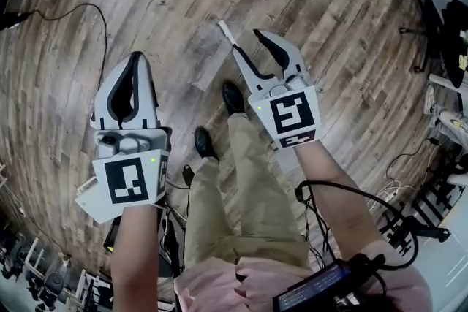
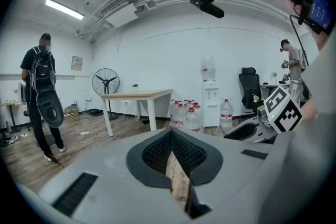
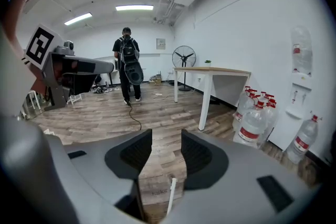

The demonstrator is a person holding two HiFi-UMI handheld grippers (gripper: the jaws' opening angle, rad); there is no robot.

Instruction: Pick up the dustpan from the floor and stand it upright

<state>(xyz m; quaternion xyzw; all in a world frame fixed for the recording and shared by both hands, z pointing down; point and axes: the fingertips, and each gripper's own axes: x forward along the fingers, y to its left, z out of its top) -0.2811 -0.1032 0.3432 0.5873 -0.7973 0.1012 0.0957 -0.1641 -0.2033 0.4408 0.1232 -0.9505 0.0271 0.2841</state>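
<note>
A person is standing on a wood-plank floor (image 1: 66, 84), looking down past tan trousers (image 1: 245, 179) and black shoes (image 1: 232, 96), and is holding a gripper in each hand out over the planks. The left gripper (image 1: 135, 56) is clenched on nothing: its dark ribbed pads are meeting at the tips, with only floor showing through the slit below them. The right gripper (image 1: 246, 40) is released, its jaws standing apart with bare planks between them. A thin white strip (image 1: 225, 31) is lying on the floor just beyond the right gripper's tips, and in the right gripper view it is showing low in the gap between the jaws, touching neither; whether it belongs to the dustpan cannot be told, and no view is showing the dustpan clearly. A black cable (image 1: 80, 9) is trailing over the floor to the left. Toward the white back wall, a pale table (image 2: 137, 96), a standing fan (image 2: 105, 82) and a cluster of water bottles (image 2: 185, 115) are standing, while another person with a backpack (image 2: 41, 81) is holding a dark rounded object (image 2: 50, 105) near the knees.
</note>
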